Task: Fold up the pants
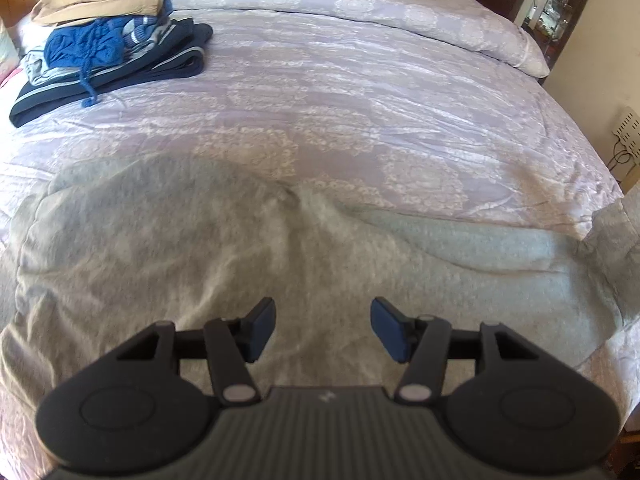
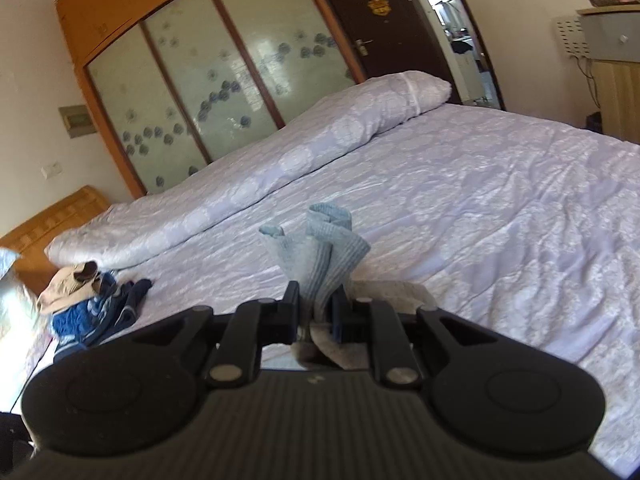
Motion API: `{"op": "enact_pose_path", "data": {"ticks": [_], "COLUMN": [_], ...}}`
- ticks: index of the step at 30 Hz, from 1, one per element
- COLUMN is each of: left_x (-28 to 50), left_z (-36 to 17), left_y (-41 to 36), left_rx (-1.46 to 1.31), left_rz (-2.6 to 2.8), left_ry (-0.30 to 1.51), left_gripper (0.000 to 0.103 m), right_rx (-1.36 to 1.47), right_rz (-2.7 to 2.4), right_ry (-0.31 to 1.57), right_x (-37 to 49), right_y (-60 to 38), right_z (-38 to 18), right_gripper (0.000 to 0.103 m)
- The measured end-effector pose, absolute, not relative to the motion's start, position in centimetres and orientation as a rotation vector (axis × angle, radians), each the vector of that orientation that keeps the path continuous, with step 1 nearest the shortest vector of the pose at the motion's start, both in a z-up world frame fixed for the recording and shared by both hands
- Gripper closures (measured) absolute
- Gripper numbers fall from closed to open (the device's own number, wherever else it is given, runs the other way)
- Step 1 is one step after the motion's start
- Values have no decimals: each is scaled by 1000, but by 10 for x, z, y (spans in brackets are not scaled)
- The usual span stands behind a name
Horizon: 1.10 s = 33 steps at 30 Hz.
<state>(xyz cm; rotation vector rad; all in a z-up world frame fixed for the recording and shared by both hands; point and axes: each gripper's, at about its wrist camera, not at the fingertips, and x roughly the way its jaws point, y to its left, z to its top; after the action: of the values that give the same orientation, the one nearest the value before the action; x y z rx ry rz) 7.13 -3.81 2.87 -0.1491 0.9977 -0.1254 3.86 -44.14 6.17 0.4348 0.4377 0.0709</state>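
- Folding has barely begun: the grey pants [image 1: 280,248] lie spread on the bed [image 1: 380,92].
- Right gripper [image 2: 316,312] pinches 1 ribbed cuff [image 2: 320,248], lifted.
- Left gripper [image 1: 322,330] hovers, jaws apart, empty.
- Folds remain; the folded stack [image 1: 108,52] awaits.

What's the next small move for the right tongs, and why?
Probably carry the pinched ribbed cuff across over the grey pants, toward the waist end. The right tongs are shut on that cuff, lifted off the bed, while the left tongs hover open above the flat-spread fabric, so the fold is set up but not laid.
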Motion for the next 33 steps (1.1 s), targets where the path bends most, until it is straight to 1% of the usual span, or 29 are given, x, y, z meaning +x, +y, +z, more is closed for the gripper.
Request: {"op": "enact_pose_path", "data": {"ticks": [12, 22, 25, 26, 27, 28, 29, 31, 32, 33], "left_x": [65, 63, 64, 64, 64, 64, 64, 65, 67, 69], "left_z": [24, 17, 17, 17, 18, 19, 21, 28, 31, 34], "left_y": [-23, -14, -14, -14, -13, -13, -13, -14, -17, -22], "left_rx": [-174, -205, -206, -207, -210, -218, -230, -267, -279, -289], "left_rz": [-103, -98, -103, -106, -111, -120, -132, -179, -210, -248], "left_ry": [1009, 1025, 1028, 1026, 1023, 1019, 1013, 989, 980, 976], "left_gripper": [44, 43, 42, 42, 42, 42, 42, 41, 39, 34], "right_rx": [450, 436, 392, 378, 369, 365, 362, 349, 360, 387], "right_rz": [196, 296, 314, 333, 356, 386, 412, 456, 480, 501], "right_ry": [510, 620, 653, 675, 700, 720, 726, 719, 713, 701], "right_x": [41, 42, 46, 48, 49, 48, 46, 39, 35, 31], "right_y": [-366, -302, -285, -281, -277, -272, -267, -265, -265, -269], "right_z": [44, 21, 15, 11, 7, 3, 2, 7, 11, 16], "right_gripper": [86, 85, 75, 64, 51, 47, 44, 44, 44, 44]}}
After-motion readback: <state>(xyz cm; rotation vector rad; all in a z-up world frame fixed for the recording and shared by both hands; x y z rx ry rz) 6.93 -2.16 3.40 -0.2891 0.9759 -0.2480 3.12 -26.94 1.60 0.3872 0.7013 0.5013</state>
